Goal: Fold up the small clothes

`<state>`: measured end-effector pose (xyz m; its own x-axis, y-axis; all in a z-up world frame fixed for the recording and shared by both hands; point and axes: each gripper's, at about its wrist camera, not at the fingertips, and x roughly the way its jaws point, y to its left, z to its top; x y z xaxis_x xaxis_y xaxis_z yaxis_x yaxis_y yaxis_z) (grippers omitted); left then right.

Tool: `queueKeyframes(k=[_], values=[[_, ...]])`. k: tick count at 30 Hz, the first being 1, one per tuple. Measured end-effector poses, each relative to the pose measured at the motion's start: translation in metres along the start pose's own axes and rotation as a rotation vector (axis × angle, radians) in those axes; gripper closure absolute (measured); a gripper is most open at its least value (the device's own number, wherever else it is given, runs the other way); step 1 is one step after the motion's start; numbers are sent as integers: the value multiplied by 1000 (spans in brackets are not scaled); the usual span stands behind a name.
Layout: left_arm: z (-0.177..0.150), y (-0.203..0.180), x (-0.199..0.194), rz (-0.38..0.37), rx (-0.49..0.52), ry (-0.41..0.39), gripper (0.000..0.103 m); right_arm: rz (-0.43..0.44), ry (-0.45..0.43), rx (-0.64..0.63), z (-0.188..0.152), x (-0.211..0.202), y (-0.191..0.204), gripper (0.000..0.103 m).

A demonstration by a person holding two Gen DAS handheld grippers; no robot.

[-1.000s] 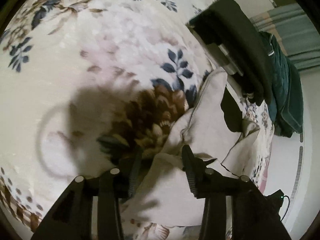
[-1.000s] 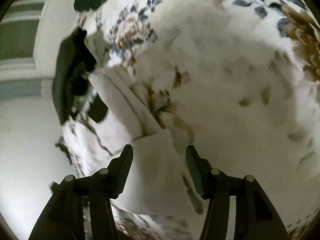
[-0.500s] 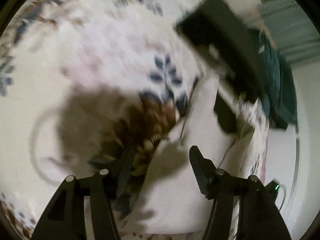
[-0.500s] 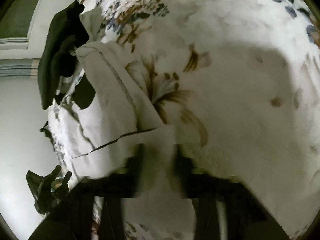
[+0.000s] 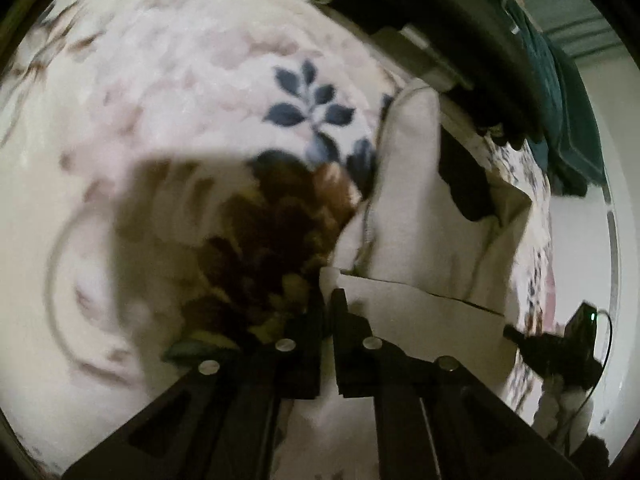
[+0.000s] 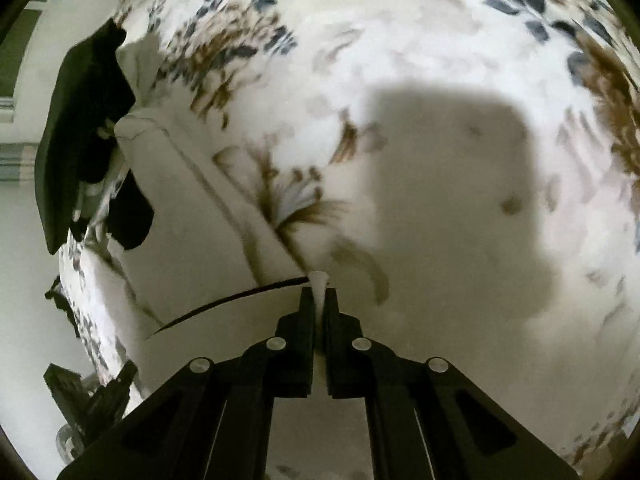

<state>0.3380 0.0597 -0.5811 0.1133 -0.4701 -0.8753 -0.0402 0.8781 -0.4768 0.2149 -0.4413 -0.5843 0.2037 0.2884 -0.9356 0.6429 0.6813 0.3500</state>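
A small cream-white garment (image 5: 416, 236) lies on a floral blanket (image 5: 200, 100). My left gripper (image 5: 329, 300) is shut on the garment's near edge, a bit of cloth poking out between the fingertips. The garment stretches away to the upper right. In the right wrist view the same garment (image 6: 192, 208) runs to the upper left, and my right gripper (image 6: 319, 296) is shut on another corner of it, with a white tip of cloth sticking out above the fingers. The other gripper (image 5: 560, 344) shows at the right edge of the left wrist view.
Dark folded clothes (image 5: 460, 28) and a teal garment (image 5: 568, 92) lie at the far edge of the blanket; they also show in the right wrist view (image 6: 76, 128). The blanket (image 6: 440, 160) spreads wide to the right. Its edge drops off at the left.
Both grippers were open over the garment's edge a second ago. Both have closed on the cloth, and the pinched edge has lifted slightly.
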Motion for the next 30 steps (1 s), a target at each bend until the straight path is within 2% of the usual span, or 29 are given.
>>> queueKeyframes(k=[1,2,3,4,5,8,10,14,16,17,19,20,21,22,23,30], values=[[3,-2,-4,6,9,3,91,-13,0,-14,2,-6,6,90],[10,-6,-9,4,24,-4,82,-21,-4,-23,5,-12,12,70],[18,-9,-14,-9,38,-16,65,-2,-22,-33,10,-20,21,49],[29,-14,-18,-22,55,-35,56,15,-32,-43,15,-24,29,45],[40,-18,-20,-22,70,-55,44,26,-35,-69,25,-26,42,45],[80,-44,-9,-5,133,-88,44,49,-28,-144,60,-14,83,45],[106,-63,10,22,184,-84,44,26,-26,-197,84,-3,113,45],[141,-90,53,84,270,-12,44,-29,1,-334,130,25,168,45],[150,-100,73,136,325,34,44,-92,53,-409,148,46,188,45],[152,-104,81,150,340,57,44,-105,82,-429,153,55,194,45],[153,-107,93,173,365,98,46,-131,134,-455,163,70,198,61],[152,-108,93,176,378,91,46,-148,146,-465,166,75,199,86],[150,-109,92,176,388,77,68,-169,141,-468,169,77,198,99],[149,-109,89,173,392,61,85,-168,125,-462,170,75,197,99],[148,-107,87,165,385,59,96,-157,110,-455,171,71,196,99],[122,-98,31,105,349,-58,97,-83,24,-454,149,22,186,99]])
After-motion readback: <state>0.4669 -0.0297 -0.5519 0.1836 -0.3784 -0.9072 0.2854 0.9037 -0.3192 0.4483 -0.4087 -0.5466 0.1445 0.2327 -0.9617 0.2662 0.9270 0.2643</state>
